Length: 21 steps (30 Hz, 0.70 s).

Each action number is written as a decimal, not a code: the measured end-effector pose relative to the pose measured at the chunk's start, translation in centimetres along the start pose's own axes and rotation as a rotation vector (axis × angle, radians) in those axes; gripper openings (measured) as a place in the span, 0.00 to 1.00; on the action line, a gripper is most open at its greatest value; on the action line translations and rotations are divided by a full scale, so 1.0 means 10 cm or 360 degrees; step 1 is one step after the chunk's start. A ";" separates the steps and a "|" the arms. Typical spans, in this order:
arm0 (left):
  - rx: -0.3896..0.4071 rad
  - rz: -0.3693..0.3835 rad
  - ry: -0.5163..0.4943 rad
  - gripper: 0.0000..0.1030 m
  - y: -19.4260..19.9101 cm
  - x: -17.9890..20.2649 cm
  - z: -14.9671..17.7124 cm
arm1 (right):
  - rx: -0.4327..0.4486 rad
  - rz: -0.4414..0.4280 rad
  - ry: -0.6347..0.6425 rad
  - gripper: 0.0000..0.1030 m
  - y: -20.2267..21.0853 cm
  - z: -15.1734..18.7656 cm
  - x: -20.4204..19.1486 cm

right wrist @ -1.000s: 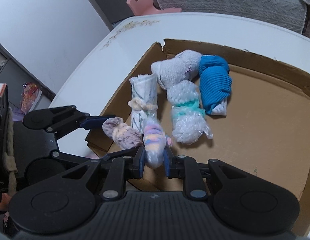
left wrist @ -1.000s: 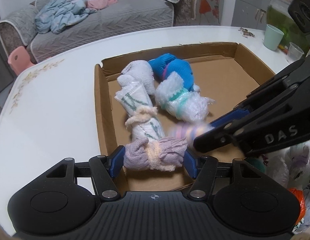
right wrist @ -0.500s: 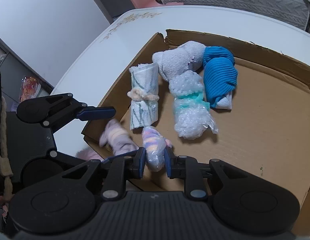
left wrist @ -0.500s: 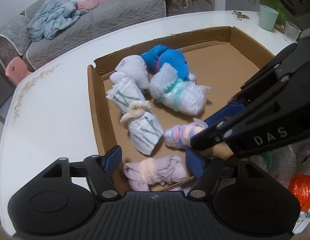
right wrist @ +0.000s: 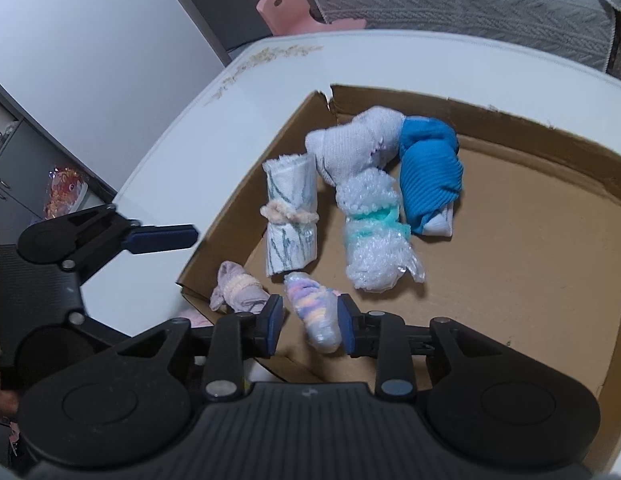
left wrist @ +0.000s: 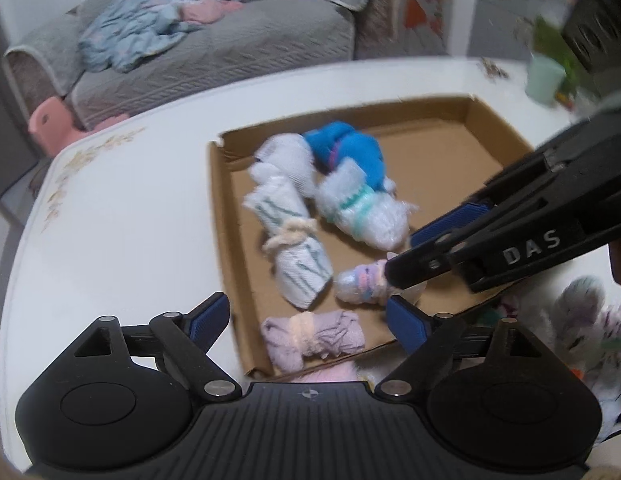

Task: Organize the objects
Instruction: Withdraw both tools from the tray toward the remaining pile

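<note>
A shallow cardboard tray on the white table holds several rolled sock bundles. A lilac bundle lies in its near corner. A pastel striped bundle lies on the tray floor between my right gripper's open fingers. My right gripper has its jaws apart, clear of the bundle's sides. My left gripper is open and empty, just above the lilac bundle. A white green-striped bundle, a white-and-mint one, a white one and a blue one lie further in.
More loose socks lie on the table to the right of the tray. A mint cup stands at the table's far right. A grey sofa and a pink stool are beyond the table.
My left gripper opened, dropped the lilac bundle in the tray corner and drew back. My right gripper set the pastel bundle on the tray floor and opened its jaws.
</note>
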<state>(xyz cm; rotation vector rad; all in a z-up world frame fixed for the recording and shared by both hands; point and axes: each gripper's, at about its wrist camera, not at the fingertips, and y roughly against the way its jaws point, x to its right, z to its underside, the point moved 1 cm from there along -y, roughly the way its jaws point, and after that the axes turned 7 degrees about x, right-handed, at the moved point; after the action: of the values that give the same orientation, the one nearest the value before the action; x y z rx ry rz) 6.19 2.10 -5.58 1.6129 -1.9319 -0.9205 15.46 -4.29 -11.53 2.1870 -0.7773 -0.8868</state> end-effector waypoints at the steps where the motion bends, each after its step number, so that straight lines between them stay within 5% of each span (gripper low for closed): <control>1: 0.0014 -0.0014 0.0037 0.88 0.06 -0.04 0.01 | 0.0017 -0.0002 0.0004 0.34 0.06 0.00 -0.01; 12: 0.0040 -0.0038 0.0352 0.90 0.52 -0.19 0.30 | 0.0212 0.0014 0.0037 0.53 0.65 0.01 -0.12; 17: 0.0051 -0.0023 0.0433 0.90 0.65 -0.11 0.46 | 0.0397 0.0148 0.0049 0.66 1.13 0.19 -0.13; 21: 0.0049 -0.0021 0.0513 0.91 0.74 -0.05 0.61 | 0.0608 0.0335 0.0056 0.93 1.55 0.54 -0.18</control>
<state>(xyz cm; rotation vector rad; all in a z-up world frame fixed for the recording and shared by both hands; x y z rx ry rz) -3.02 4.53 -4.19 1.6762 -1.7209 -0.5935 6.02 -14.42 -2.50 2.3774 -1.2158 -0.6313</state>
